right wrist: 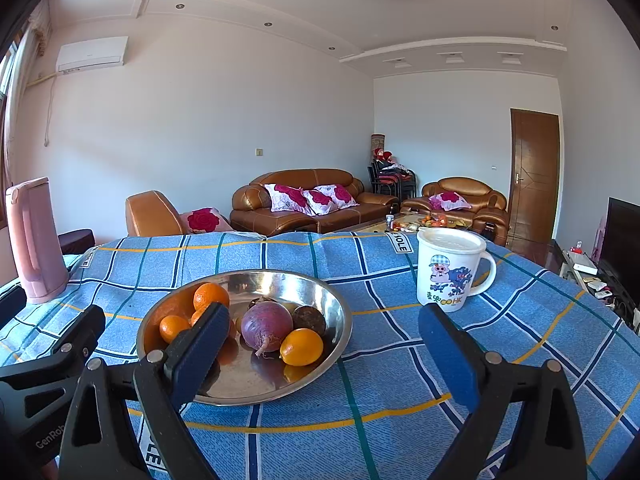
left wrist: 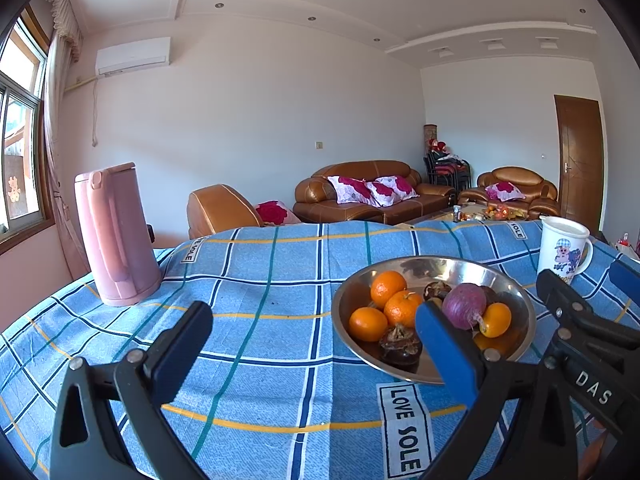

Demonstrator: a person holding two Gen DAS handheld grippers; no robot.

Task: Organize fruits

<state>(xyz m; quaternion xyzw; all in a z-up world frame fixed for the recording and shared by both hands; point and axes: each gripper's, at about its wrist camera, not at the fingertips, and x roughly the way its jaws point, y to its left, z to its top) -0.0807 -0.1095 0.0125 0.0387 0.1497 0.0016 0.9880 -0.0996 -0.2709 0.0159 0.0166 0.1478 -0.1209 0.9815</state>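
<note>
Spread wide and empty, the left hand-held gripper (left wrist: 314, 344) is seen in the left wrist view above the desk (left wrist: 260, 360), which is covered by a blue checked cloth. Its right finger overlaps the near rim of a steel bowl (left wrist: 520, 304). Oranges (left wrist: 388, 288), a purple bulb (left wrist: 464, 306) and dark brown fruits (left wrist: 400, 346) are held in the bowl. A pink kettle (left wrist: 114, 236) stands at the left, a mug (left wrist: 562, 250) at the right; brown sofas (left wrist: 360, 192) line the far wall.

In the right wrist view, the right hand-held gripper (right wrist: 324, 352) is likewise spread wide, nothing gripped. The bowl (right wrist: 336, 308) lies before its left finger, the mug (right wrist: 450, 270) beyond its right finger.
</note>
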